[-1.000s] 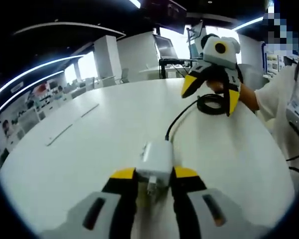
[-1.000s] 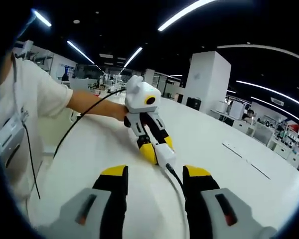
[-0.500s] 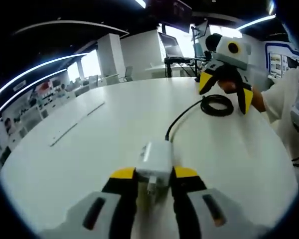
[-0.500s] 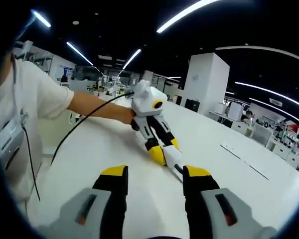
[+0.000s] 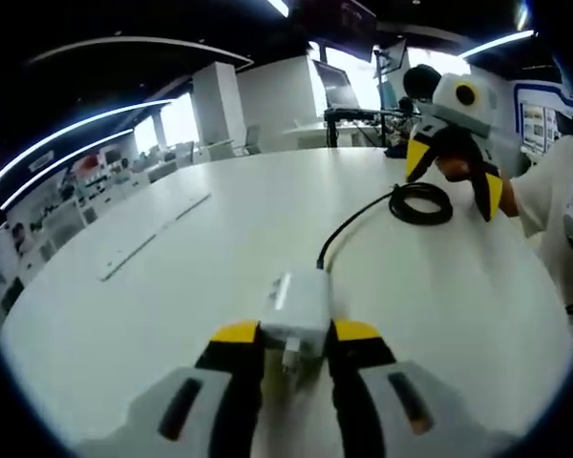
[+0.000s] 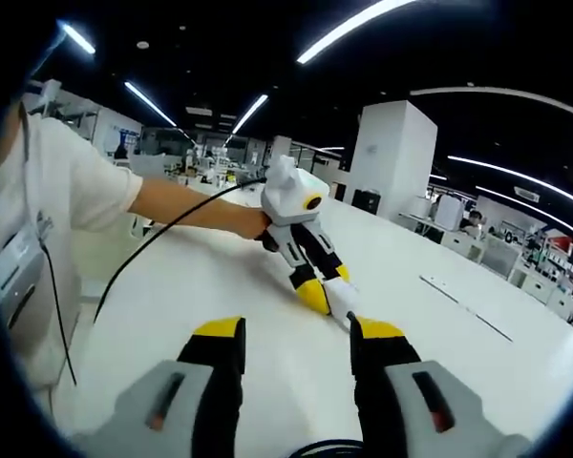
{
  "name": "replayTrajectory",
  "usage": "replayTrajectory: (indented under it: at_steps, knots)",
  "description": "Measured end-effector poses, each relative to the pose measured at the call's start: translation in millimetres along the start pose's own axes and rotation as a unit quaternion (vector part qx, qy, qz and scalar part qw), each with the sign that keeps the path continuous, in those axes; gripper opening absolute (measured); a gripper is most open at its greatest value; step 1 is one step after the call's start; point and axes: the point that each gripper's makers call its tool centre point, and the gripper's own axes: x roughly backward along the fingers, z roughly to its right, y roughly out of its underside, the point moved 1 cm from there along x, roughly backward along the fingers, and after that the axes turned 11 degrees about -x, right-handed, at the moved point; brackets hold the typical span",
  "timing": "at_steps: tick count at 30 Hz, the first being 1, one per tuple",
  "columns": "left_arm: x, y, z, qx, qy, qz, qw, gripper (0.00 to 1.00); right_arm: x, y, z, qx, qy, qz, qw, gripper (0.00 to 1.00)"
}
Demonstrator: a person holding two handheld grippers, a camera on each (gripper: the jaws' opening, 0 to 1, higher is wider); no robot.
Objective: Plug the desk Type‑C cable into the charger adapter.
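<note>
A white charger adapter [image 5: 294,307] lies on the white table [image 5: 172,286], and my left gripper [image 5: 296,334] is shut on its near end. A black Type-C cable [image 5: 349,227] meets the adapter's far face and runs to a coil [image 5: 421,203] lying on the table. Just above and beyond the coil, my right gripper [image 5: 451,186] hovers open in a person's hand. In the right gripper view, my right gripper [image 6: 296,345] holds nothing between its spread jaws. A little ahead of it, the left gripper [image 6: 329,294] pinches the adapter [image 6: 343,298]. An arc of the coil [image 6: 317,447] shows at the bottom.
A person in a white shirt [image 6: 38,191] stands at the table's edge, one bare arm [image 6: 186,207] stretched over it. A thin black cord [image 6: 143,256] trails from the left gripper. Flat strips [image 5: 153,234] lie on the table's far left. Office desks and pillars stand behind.
The right gripper has drawn back from the adapter along the cable toward the coil; the cable no longer runs between its jaws. The left gripper still holds the adapter in place.
</note>
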Motion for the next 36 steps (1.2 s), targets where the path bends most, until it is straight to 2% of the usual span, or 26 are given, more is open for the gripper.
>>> replayTrajectory:
  at_steps: [17, 29, 36]
  knots:
    - [-8, 2.9, -20.4, 0.005, -0.009, -0.004, 0.9999, 0.26, -1, 1.2, 1, 0.002, 0.002, -0.003, 1.0, 0.44]
    - [-11, 5.1, -17.3, 0.006, -0.014, -0.006, 0.9999, 0.26, 4, 4.1, -2, 0.002, 0.005, 0.0, 1.0, 0.44]
    - [-14, 6.9, -23.9, 0.005, -0.02, -0.013, 0.9997, 0.26, 6, 4.4, -2, 0.001, 0.005, 0.002, 1.0, 0.44]
